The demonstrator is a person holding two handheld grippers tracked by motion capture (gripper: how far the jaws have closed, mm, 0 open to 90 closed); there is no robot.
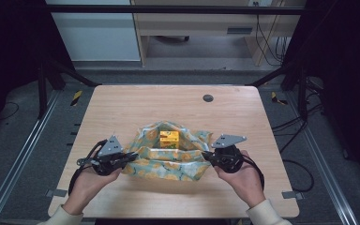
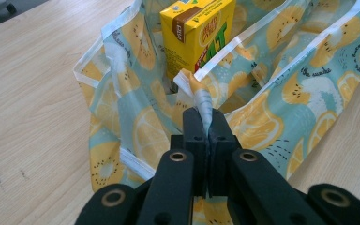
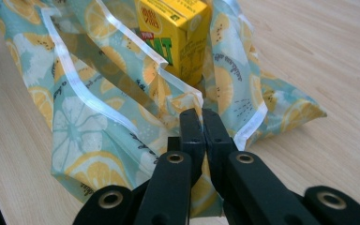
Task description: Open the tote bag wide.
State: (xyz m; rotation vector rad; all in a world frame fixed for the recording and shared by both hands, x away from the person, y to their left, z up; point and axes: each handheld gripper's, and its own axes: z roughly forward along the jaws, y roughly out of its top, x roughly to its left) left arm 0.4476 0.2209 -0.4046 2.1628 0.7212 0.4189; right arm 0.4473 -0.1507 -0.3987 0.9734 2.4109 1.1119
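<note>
Wooden table (image 1: 122, 108) is carrying a lemon-print bag (image 1: 168, 161), sitting centred toward the near edge and standing open. 1 yellow carton (image 1: 169, 139) is standing upright inside it. Left gripper (image 1: 132, 157) and right gripper (image 1: 206, 154) are each pinching the bag's rim at opposite ends, jaws clamped tight on the fabric.

On the wooden table (image 1: 122, 108) sits a lemon-print bag (image 1: 168, 161), mouth open, with a yellow carton (image 1: 169, 139) standing upright inside. 2 grippers work it: the left gripper (image 1: 132, 155) is clamped on the bag's left end, the right gripper (image 1: 205, 154) on its right end. A dark round disc (image 1: 208, 98) lies well beyond.
</note>
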